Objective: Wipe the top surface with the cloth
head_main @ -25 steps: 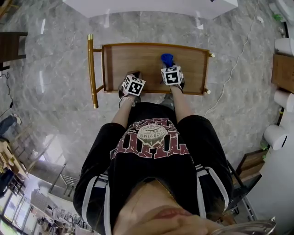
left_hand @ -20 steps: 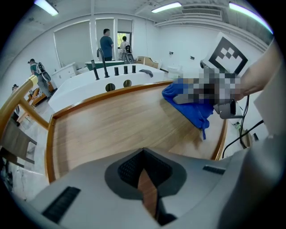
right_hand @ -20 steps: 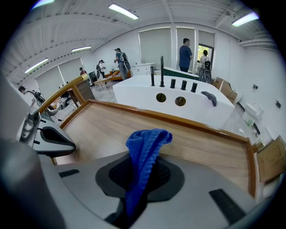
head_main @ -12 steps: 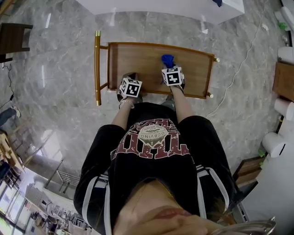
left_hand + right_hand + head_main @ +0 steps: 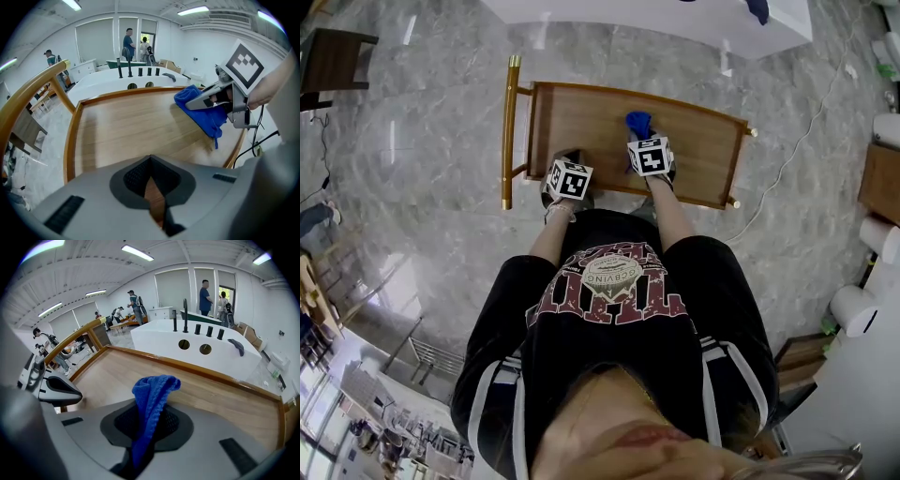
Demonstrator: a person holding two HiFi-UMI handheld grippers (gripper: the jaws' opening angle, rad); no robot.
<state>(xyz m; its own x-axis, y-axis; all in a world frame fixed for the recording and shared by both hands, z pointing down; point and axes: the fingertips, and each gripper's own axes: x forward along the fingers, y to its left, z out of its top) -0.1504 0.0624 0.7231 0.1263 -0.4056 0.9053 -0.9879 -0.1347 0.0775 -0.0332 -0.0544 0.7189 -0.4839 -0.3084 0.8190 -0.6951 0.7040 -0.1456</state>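
Note:
The wooden top surface (image 5: 581,122) of a low cart lies in front of me, ringed by a raised rim. The blue cloth (image 5: 638,121) is bunched up above the middle of the surface, with my right gripper (image 5: 641,133) shut on it. In the right gripper view the cloth (image 5: 152,394) stands up from between the jaws of that gripper (image 5: 147,425). My left gripper (image 5: 570,156) hovers over the near edge, shut with nothing in it. The left gripper view shows its jaws closed (image 5: 150,176) over bare wood (image 5: 126,126), with the cloth (image 5: 201,105) to the right.
A gold handle bar (image 5: 509,131) runs along the cart's left end. A white counter (image 5: 675,14) stands just beyond the cart. A white cable (image 5: 797,122) trails over the marble floor at right, and a dark chair (image 5: 328,61) is at far left. People (image 5: 205,296) stand far behind the counter.
The cart has shifted up and to the right in the head view as the view turned. Both grippers keep about the same place over it, the cloth still held.

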